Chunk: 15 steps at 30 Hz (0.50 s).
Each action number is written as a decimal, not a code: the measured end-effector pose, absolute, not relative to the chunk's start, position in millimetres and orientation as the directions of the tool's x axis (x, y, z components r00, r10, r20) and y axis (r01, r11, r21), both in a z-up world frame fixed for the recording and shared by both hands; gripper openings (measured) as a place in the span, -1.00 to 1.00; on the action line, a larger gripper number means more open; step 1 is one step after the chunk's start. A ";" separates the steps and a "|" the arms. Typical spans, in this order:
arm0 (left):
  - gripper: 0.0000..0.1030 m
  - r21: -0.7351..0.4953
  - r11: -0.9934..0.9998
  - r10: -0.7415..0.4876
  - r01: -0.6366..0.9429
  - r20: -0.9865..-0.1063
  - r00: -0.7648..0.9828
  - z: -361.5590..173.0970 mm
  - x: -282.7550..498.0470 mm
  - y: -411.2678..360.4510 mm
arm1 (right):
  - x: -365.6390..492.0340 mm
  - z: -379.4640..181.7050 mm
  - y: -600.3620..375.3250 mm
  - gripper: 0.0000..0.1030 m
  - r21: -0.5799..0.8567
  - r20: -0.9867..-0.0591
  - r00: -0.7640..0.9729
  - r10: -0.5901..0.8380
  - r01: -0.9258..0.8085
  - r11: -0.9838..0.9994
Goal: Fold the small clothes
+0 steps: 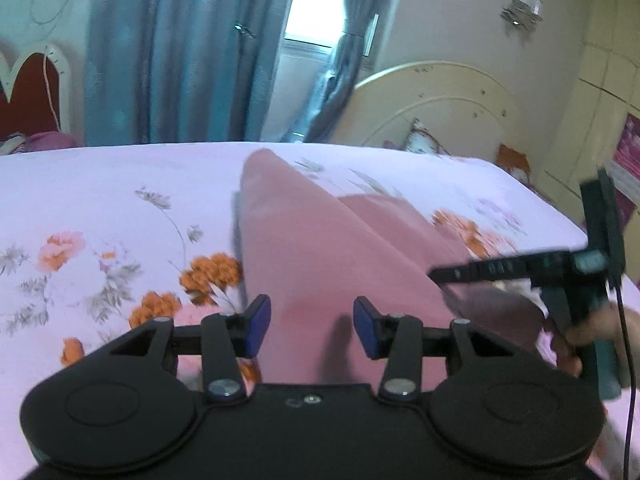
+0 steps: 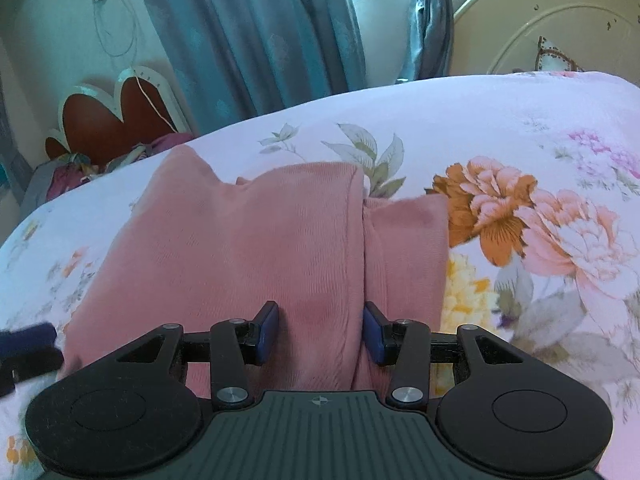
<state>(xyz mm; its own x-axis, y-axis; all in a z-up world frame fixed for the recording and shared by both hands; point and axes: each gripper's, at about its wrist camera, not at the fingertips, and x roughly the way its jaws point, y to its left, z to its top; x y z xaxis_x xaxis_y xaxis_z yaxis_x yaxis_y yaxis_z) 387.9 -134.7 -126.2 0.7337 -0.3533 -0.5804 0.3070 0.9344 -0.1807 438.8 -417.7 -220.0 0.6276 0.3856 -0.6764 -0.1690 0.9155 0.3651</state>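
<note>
- Lying partly folded on the floral bed sheet [image 2: 520, 128], the pink garment [image 2: 248, 240] is showing one side flap doubled over the middle; further folds are probably remaining.
- Both the left gripper [image 1: 312, 326] and the right gripper [image 2: 320, 330] are hovering with jaws released, gripping nothing.
- Hanging at twelve o'clock are blue curtains [image 1: 180, 60]; a cream headboard [image 1: 440, 108] is standing at two o'clock.

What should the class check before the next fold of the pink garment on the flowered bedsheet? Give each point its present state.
1. Pink garment lies on the bedsheet: ok.
2. One side already folded over: ok.
3. Left tongs free of cloth: ok, open.
4. Right tongs free of cloth: ok, open.
5. Garment lies smooth: not ok, the far edge is bunched.
6. Near hem visible: cannot tell.
</note>
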 end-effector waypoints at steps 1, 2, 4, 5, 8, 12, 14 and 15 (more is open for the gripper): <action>-0.11 -0.183 0.935 -0.351 0.303 -0.582 0.733 -124.5 391.6 -134.3 | 438.9 -220.9 -415.9 -0.14 0.366 -0.680 0.621 0.390 -0.173 0.914; -0.11 -0.189 0.935 -0.352 0.299 -0.584 0.731 -125.8 397.0 -134.7 | 438.8 -220.2 -414.9 -0.14 0.365 -0.682 0.619 0.390 -0.174 0.915; -0.06 -0.209 0.934 -0.356 0.288 -0.588 0.726 -128.8 409.1 -135.4 | 439.7 -220.0 -415.4 -0.59 0.374 -0.687 0.607 0.399 -0.176 0.911; -0.06 -0.217 0.935 -0.355 0.282 -0.590 0.725 -130.5 417.0 -135.2 | 439.9 -220.4 -418.0 -0.70 0.395 -0.684 0.603 0.410 -0.166 0.904; -0.06 -0.233 0.933 -0.360 0.275 -0.588 0.724 -131.2 430.3 -137.8 | 436.3 -215.5 -419.2 -0.77 0.403 -0.669 0.626 0.400 -0.147 0.903; -0.06 -0.238 0.927 -0.376 0.291 -0.579 0.724 -132.3 441.6 -144.7 | 417.8 -194.5 -428.1 -0.78 0.373 -0.618 0.709 0.341 -0.118 0.920; -0.05 -0.244 0.920 -0.391 0.305 -0.573 0.720 -132.3 441.8 -148.8 | 407.4 -190.7 -435.1 -0.78 0.358 -0.614 0.722 0.319 -0.106 0.928; -0.03 -0.244 0.919 -0.395 0.311 -0.576 0.716 -134.3 441.6 -151.5 | 404.3 -193.3 -437.7 -0.78 0.350 -0.622 0.720 0.308 -0.097 0.932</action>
<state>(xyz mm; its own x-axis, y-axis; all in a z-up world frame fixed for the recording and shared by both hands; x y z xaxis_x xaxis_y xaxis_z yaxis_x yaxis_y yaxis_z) 441.6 -151.5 -134.3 0.7161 -0.3947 -0.5757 0.3105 0.9188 -0.2436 404.3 -437.7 -193.3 0.7197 0.3082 -0.6221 -0.0968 0.9318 0.3497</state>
